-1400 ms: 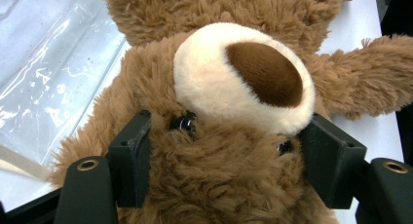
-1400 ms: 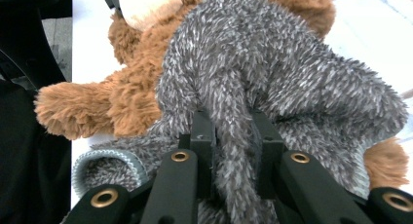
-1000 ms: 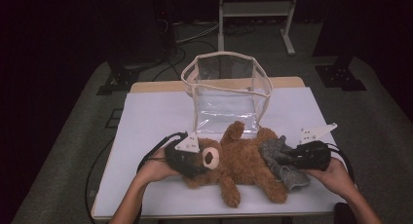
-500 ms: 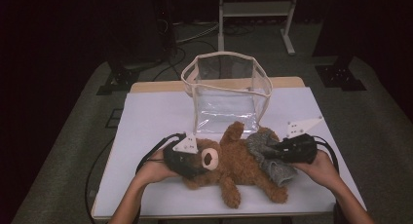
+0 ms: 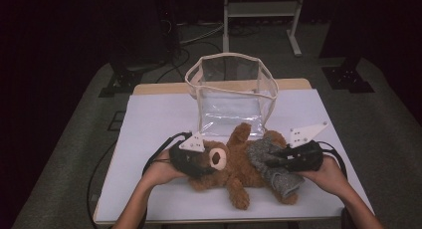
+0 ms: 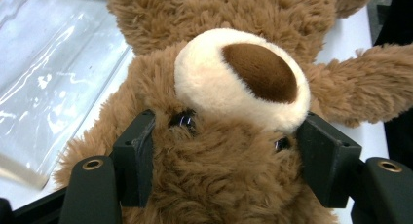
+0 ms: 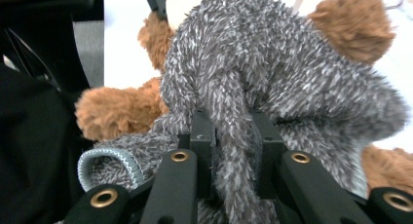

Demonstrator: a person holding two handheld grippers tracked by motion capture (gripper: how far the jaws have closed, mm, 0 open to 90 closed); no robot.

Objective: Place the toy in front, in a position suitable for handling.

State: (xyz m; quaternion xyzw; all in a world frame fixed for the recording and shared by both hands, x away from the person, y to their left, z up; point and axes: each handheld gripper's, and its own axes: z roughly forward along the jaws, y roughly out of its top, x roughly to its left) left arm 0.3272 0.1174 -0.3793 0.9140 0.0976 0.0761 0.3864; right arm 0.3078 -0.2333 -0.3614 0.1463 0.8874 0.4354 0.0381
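Observation:
A brown teddy bear (image 5: 234,169) lies on its back on the white table (image 5: 159,119), head to the left. My left gripper (image 5: 200,162) is shut on the bear's head; in the left gripper view its jaws press into the fur on both sides of the teddy bear (image 6: 234,78), just below the muzzle. A grey fuzzy garment (image 5: 272,170) covers the bear's lower body. My right gripper (image 5: 272,159) is shut on a fold of the grey garment (image 7: 272,68), pinched between the jaws of my right gripper (image 7: 233,136). A ribbed cuff (image 7: 104,165) shows at the lower left.
A clear plastic bag (image 5: 231,97) with a cream rim stands open just behind the bear. Its plastic wall (image 6: 53,73) lies close to the bear's head. The table's front edge runs under the person's forearms. Dark floor and a metal stand (image 5: 261,12) lie beyond.
My right gripper has moved left toward the bear's middle, dragging the grey garment further over the bear's lower body. The left gripper has stayed on the head.

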